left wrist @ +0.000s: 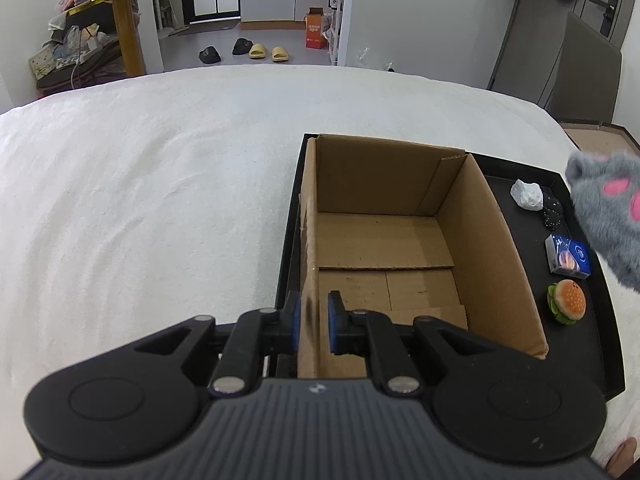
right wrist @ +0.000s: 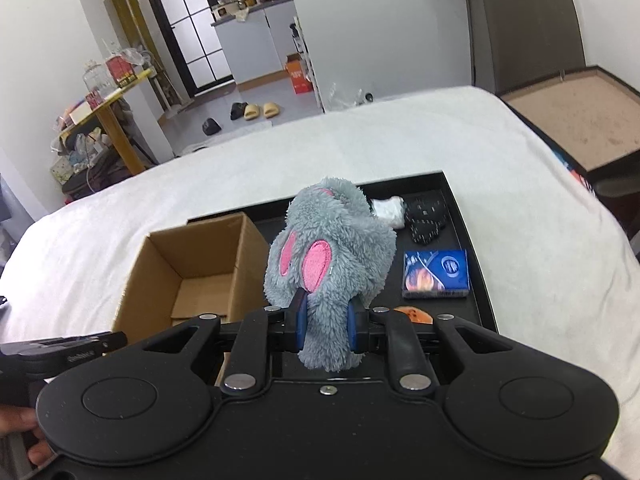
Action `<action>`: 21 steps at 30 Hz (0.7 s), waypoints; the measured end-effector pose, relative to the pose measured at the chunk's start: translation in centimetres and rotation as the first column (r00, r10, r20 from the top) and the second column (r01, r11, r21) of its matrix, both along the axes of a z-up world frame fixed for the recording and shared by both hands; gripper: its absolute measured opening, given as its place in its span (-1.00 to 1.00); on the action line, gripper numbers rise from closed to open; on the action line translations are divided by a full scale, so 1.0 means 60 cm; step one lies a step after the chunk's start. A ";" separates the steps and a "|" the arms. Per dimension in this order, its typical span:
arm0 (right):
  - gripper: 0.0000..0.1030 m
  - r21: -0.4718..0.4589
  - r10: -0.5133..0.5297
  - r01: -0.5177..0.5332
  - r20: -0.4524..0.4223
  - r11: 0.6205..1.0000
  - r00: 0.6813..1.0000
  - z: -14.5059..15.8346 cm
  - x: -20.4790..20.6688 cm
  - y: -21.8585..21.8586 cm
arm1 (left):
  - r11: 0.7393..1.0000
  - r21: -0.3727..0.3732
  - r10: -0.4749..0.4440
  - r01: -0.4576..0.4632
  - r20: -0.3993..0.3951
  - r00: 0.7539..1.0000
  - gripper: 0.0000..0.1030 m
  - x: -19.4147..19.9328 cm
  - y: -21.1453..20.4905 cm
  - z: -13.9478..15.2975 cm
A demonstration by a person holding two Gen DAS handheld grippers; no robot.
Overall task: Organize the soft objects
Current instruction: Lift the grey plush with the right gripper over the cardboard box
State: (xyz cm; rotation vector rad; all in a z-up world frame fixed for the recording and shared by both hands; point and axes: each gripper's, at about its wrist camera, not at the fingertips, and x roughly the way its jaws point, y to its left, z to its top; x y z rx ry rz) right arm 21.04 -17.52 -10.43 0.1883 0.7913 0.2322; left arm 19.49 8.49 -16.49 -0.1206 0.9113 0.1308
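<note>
An open, empty cardboard box (left wrist: 400, 248) stands on a black tray (left wrist: 592, 320) on the white bed; it also shows in the right wrist view (right wrist: 188, 264). My left gripper (left wrist: 312, 320) is shut on the box's left wall. My right gripper (right wrist: 326, 324) is shut on a grey plush paw with pink pads (right wrist: 328, 252), held above the tray right of the box; the paw shows at the right edge of the left wrist view (left wrist: 608, 216). A burger plush (left wrist: 566, 302), a blue packet (left wrist: 568, 256), a black item (left wrist: 553, 210) and a white crumpled item (left wrist: 527, 194) lie on the tray.
The white bed cover (left wrist: 160, 200) spreads wide to the left of the tray. The tray's raised rim (right wrist: 460, 216) runs along the right side. Beyond the bed are a yellow table (left wrist: 128, 20), slippers (left wrist: 256, 50) on the floor and an orange box (left wrist: 316, 32).
</note>
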 end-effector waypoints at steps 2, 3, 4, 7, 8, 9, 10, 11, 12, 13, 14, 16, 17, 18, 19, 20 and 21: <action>-0.63 0.007 0.017 -0.017 0.021 1.000 1.000 0.011 -0.001 0.005 | 1.000 -0.005 0.004 -0.004 0.004 1.000 -0.79 -0.003 0.002 0.001; -0.63 0.009 0.023 -0.023 0.032 1.000 0.999 0.016 -0.002 0.008 | 1.000 -0.012 0.006 -0.006 0.005 1.000 -0.79 -0.005 0.003 0.002; -0.63 0.010 0.028 -0.029 0.041 1.000 0.999 0.021 -0.001 0.012 | 1.000 -0.017 0.010 -0.009 0.007 1.000 -0.79 -0.006 0.005 0.002; -0.63 0.018 0.049 -0.051 0.065 0.999 0.997 0.035 0.000 0.022 | 0.999 -0.041 0.017 -0.017 0.013 1.000 -0.78 -0.011 0.013 0.004; -0.63 0.020 0.059 -0.060 0.071 0.998 0.996 0.039 -0.001 0.027 | 0.999 -0.045 0.020 -0.019 0.015 1.000 -0.78 -0.012 0.015 0.005; -0.63 0.021 0.069 -0.071 0.075 0.997 0.995 0.042 -0.001 0.032 | 0.999 -0.046 0.022 -0.021 0.017 1.000 -0.77 -0.013 0.017 0.005; -0.63 0.019 0.078 -0.080 0.081 0.997 0.994 0.045 -0.001 0.037 | 0.999 -0.048 0.024 -0.023 0.019 1.000 -0.77 -0.016 0.019 0.005; -0.63 0.016 0.086 -0.087 0.088 0.996 0.992 0.049 -0.002 0.041 | 0.998 -0.052 0.026 -0.024 0.022 0.999 -0.77 -0.017 0.021 0.006; -0.63 0.014 0.095 -0.096 0.095 0.995 0.991 0.052 -0.002 0.046 | 0.998 -0.059 0.027 -0.025 0.024 0.999 -0.76 -0.019 0.023 0.006; -0.63 0.014 0.102 -0.104 0.101 0.994 0.990 0.056 -0.004 0.051 | 0.998 -0.064 0.028 -0.027 0.025 0.999 -0.76 -0.019 0.024 0.008; -0.63 0.017 0.110 -0.112 0.108 0.994 0.988 0.061 -0.005 0.055 | 0.997 -0.069 0.031 -0.029 0.026 0.999 -0.76 -0.020 0.025 0.008; -0.63 0.021 0.127 -0.131 0.118 0.991 0.985 0.067 -0.006 0.064 | 0.996 -0.078 0.032 -0.030 0.028 0.999 -0.76 -0.022 0.027 0.008; -0.63 0.023 0.137 -0.141 0.122 0.990 0.983 0.070 -0.006 0.069 | 0.996 -0.081 0.032 -0.030 0.029 0.999 -0.76 -0.023 0.028 0.009; -0.63 0.027 0.148 -0.153 0.124 0.988 0.981 0.072 -0.007 0.074 | 0.996 -0.084 0.032 -0.029 0.030 0.999 -0.76 -0.025 0.029 0.009; -0.63 0.031 0.160 -0.165 0.125 0.986 0.979 0.074 -0.007 0.079 | 0.996 -0.087 0.032 -0.029 0.030 0.999 -0.76 -0.027 0.030 0.009; -0.63 0.035 0.171 -0.177 0.125 0.984 0.977 0.075 -0.009 0.084 | 0.995 -0.090 0.033 -0.030 0.031 0.999 -0.76 -0.028 0.031 0.010; -0.63 0.039 0.184 -0.190 0.123 0.981 0.975 0.074 -0.009 0.089 | 0.995 -0.095 0.033 -0.030 0.031 0.999 -0.75 -0.029 0.034 0.010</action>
